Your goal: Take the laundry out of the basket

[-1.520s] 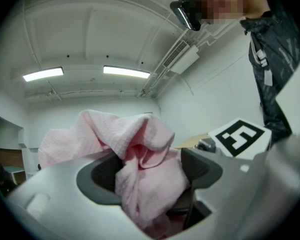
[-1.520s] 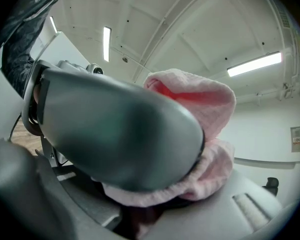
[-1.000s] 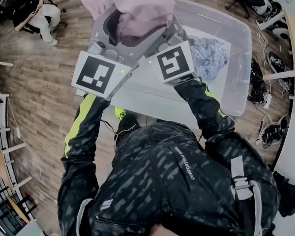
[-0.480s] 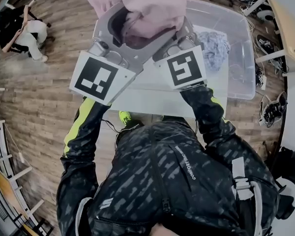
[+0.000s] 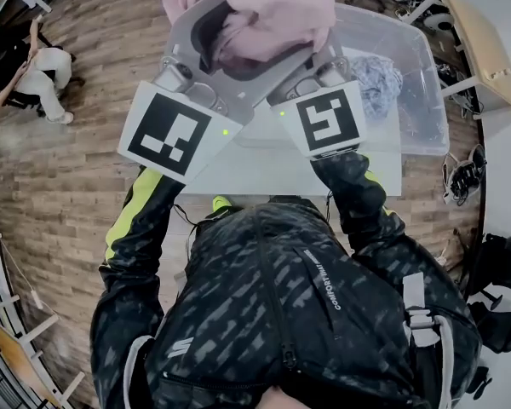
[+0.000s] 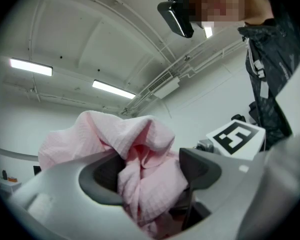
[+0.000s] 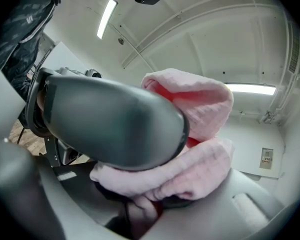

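Clamped on one pink cloth (image 5: 272,7): fingers of the left gripper (image 6: 150,176) and of the right gripper (image 7: 160,174) alike, raised beside the clear basket (image 5: 417,83) with a bluish garment (image 5: 376,79) inside.

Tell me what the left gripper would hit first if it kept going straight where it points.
The pink waffle-weave cloth bunched between the left gripper's jaws comes first. Beyond it, the view shows only open room up to a white wall, depth unclear.
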Demonstrator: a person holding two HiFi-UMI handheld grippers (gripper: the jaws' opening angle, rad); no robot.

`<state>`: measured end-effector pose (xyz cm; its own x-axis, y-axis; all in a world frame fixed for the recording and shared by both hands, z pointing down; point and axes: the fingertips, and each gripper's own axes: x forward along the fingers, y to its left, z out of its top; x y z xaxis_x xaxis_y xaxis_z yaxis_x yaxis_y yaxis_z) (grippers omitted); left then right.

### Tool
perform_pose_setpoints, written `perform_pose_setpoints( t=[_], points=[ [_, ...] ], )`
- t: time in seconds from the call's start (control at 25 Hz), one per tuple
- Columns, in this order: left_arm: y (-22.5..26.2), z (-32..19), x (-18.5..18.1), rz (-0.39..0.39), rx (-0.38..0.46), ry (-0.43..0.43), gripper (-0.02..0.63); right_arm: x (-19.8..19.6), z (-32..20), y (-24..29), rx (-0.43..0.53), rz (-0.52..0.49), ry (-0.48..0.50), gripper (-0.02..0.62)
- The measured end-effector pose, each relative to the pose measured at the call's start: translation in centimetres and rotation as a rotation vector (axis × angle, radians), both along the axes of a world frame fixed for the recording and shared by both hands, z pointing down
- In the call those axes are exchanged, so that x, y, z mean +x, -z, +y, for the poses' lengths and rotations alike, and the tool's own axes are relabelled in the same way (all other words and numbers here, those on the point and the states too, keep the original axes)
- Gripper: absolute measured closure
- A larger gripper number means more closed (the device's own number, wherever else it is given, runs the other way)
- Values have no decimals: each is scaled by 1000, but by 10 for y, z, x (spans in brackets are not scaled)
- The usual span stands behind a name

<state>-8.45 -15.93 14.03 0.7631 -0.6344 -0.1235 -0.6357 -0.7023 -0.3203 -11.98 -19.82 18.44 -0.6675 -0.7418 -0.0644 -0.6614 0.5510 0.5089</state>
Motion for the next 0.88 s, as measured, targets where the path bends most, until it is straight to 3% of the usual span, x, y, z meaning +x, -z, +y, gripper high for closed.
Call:
perform_pose_setpoints(
  t=[0.24,0.52,0.88],
  points=[
    [12,19,-46,-47,46,3,268,-49,17,15,6,-62,6,462],
    [5,33,-118,-71,37,50,268,-124,34,11,-13,-121,48,462],
    [-50,36,-171,-64,-55,65,268,-178,42,-52,-128,-124,55,462]
  ],
)
